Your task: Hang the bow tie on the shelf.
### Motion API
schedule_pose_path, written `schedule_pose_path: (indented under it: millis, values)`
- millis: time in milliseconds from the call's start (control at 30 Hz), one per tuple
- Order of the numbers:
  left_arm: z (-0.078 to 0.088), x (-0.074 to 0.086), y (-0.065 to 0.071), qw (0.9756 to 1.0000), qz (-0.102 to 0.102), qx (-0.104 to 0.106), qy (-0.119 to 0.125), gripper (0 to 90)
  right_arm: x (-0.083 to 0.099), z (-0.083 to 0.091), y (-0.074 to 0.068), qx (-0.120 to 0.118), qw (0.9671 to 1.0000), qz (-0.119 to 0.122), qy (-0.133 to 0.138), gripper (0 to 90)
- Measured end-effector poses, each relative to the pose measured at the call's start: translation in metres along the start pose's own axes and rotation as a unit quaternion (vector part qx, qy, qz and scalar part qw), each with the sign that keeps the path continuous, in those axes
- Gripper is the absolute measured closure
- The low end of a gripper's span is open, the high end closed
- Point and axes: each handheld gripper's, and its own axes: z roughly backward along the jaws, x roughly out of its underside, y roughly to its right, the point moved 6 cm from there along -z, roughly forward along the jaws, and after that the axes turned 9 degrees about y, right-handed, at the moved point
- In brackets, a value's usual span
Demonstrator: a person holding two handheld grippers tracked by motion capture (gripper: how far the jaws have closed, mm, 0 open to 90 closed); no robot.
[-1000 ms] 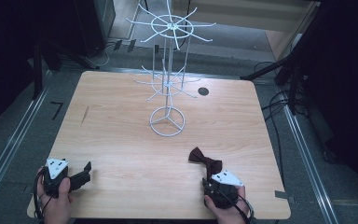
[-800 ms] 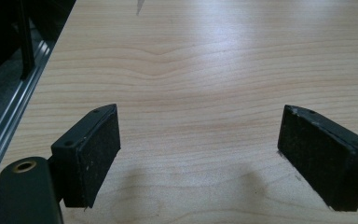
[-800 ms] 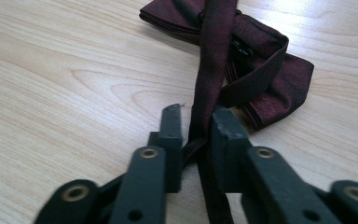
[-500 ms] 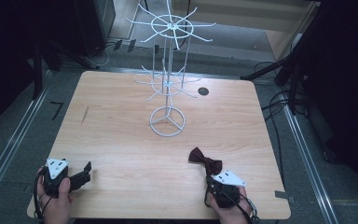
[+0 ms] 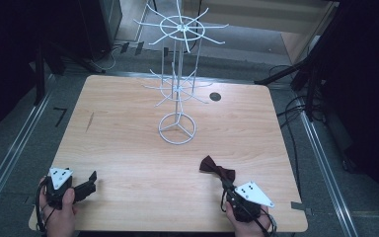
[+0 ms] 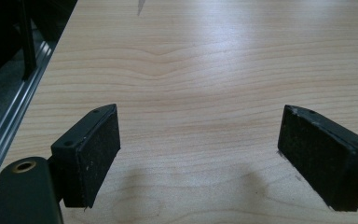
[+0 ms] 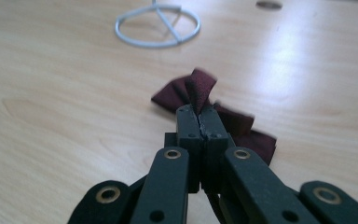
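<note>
Right tool (image 7: 198, 122), low and near-level, pinches the bow tie (image 7: 200, 88).

On the desk (image 5: 128, 148) there are one dark red bow tie (image 5: 217, 169), one white wire rack (image 5: 177, 89) with what look like two tiers of hooks, one small dark disc (image 5: 215, 97), and two tongs (image 5: 90, 183) (image 5: 227, 183).

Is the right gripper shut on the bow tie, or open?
Shut on it. In the right gripper view the right gripper has both jaws pressed together, pinching a fold of the maroon bow tie.
</note>
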Motion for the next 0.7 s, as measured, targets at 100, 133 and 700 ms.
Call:
schedule_pose_path:
  millis: [100, 133, 700]
  values:
    - [0.0, 0.0, 0.0, 1.0, 0.001, 0.0, 0.0, 13.6, -0.011, 0.004, -0.001, 0.004, 0.9997, 0.01, 0.02, 90.0]
    - [0.0, 0.0, 0.0, 1.0, 0.001, 0.0, 0.0, 13.6, -0.015, 0.005, 0.0, 0.005, 0.9996, 0.013, 0.026, 90.0]
    - [-0.001, 0.0, -0.001, 1.0, 0.005, 0.003, -0.004, 13.6, -0.07, 0.011, -0.01, 0.01, 0.9949, 0.052, 0.086, 90.0]
